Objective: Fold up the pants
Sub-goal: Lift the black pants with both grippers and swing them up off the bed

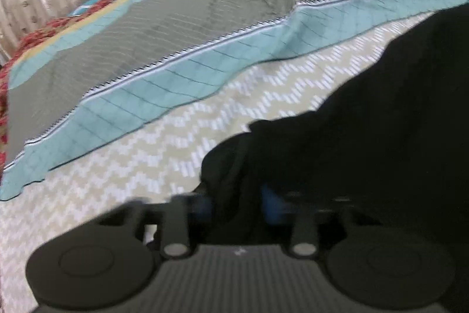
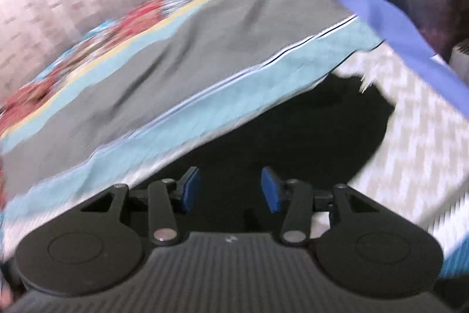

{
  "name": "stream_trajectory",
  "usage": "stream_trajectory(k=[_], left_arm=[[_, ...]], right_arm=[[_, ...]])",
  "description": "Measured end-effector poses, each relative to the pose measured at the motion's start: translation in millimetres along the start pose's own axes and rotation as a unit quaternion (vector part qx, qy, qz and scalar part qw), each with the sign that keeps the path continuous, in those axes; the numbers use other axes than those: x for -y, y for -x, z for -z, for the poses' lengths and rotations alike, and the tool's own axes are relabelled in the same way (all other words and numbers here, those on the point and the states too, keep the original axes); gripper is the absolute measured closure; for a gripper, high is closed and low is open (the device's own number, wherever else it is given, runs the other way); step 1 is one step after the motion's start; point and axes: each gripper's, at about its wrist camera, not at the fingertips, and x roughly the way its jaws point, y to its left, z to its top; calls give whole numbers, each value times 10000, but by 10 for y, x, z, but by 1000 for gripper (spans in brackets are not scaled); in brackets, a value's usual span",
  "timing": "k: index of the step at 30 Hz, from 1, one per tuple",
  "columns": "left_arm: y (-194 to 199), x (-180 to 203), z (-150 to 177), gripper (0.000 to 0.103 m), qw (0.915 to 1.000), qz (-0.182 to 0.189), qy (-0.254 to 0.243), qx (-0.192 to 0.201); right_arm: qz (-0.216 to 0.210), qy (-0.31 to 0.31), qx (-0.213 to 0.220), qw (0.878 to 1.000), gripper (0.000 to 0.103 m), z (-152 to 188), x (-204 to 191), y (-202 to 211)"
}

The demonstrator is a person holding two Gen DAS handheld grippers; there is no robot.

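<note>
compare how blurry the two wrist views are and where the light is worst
Right wrist view: heavy motion smear across the quilt and zigzag bedcover, a washed-out patch at top left; only the right gripper stays crisp. Left wrist view: milder blur, the quilt's stitching still readable; the black pants are a featureless dark mass, the left gripper smeared. Both bend straight edges, fisheye style.

**Pants: current condition and position**

The pants (image 1: 366, 119) are black, with no pattern or detail that I can make out. In my left wrist view they form a bunched, rumpled mass over the right and lower part of the picture, lying on the cream zigzag-patterned cover (image 1: 181, 137), with a gathered fold rising at the near edge. In my right wrist view the pants (image 2: 307, 131) spread as a dark patch directly ahead, bordered by the teal-edged blanket (image 2: 205, 113).
</note>
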Motion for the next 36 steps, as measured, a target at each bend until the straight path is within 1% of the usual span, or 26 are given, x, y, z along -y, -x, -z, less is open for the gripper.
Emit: stream_trajectory(k=[1, 2, 4, 6, 9, 11, 12, 13, 14, 15, 16, 17, 19, 21, 23, 26, 29, 31, 32, 34, 36], left_arm=[[22, 37, 8, 88, 10000, -53, -19, 69], [73, 67, 28, 92, 9998, -106, -42, 153], [241, 124, 69, 93, 9989, -232, -66, 401], [463, 167, 134, 93, 9967, -397, -43, 714], [756, 206, 202, 93, 9929, -601, 128, 1022], [935, 259, 264, 93, 9895, -751, 181, 1221], [1008, 294, 279, 93, 9879, -827, 163, 1299], [1080, 342, 307, 93, 9863, -907, 124, 1369], [1132, 371, 315, 93, 9850, -976, 79, 1422], [1196, 413, 332, 93, 9835, -1054, 43, 1471], [1253, 441, 346, 93, 9824, -1102, 31, 1507], [1317, 469, 355, 93, 9817, -1121, 45, 1540], [1502, 498, 391, 93, 9798, -1129, 171, 1643], [1715, 498, 435, 93, 9772, -1151, 335, 1754], [1957, 493, 510, 93, 9739, -1153, 501, 1891], [2329, 500, 704, 93, 9693, -1140, 705, 2061], [2612, 524, 971, 93, 9704, -982, 851, 2038], [2720, 597, 1196, 93, 9745, -883, 804, 1901], [2747, 645, 1310, 93, 9775, -814, 785, 1778], [2779, 738, 1529, 93, 9821, -660, 826, 1557], [2759, 838, 1734, 92, 9861, -507, 861, 1325]], right_arm=[[181, -183, 16, 9997, 53, -163, 28, -186], [346, -328, 37, 9989, 53, -287, 78, -321], [702, -607, 27, 9957, 53, -513, 200, -594], [1066, -861, 26, 9906, 52, -648, 311, -863], [1569, -1099, -118, 9814, 49, -793, 468, -1271], [1796, -1215, -281, 9758, 50, -805, 573, -1493], [1859, -1195, -392, 9745, 54, -778, 611, -1553], [1924, -1087, -391, 9745, 69, -749, 631, -1581], [2013, -955, -271, 9745, 81, -717, 633, -1558], [1980, -947, -223, 9754, 95, -703, 655, -1522], [1781, -1120, -193, 9774, 95, -690, 711, -1439], [1563, -1305, -69, 9790, 95, -674, 767, -1299], [1204, -1327, 235, 9835, 95, -640, 793, -943], [793, -1364, 520, 9861, 95, -601, 847, -483], [341, -1485, 758, 9854, 95, -519, 957, 65], [-33, -1450, 1094, 9834, 95, -267, 1114, 872], [-93, -1400, 1298, 9816, 95, 119, 1359, 1484], [-73, -1486, 1295, 9803, 95, 464, 1586, 1773], [16, -1531, 1248, 9803, 95, 656, 1704, 1855], [267, -1645, 1140, 9794, 95, 972, 1887, 1884], [417, -2042, 953, 9734, 95, 1307, 2116, 1873]])
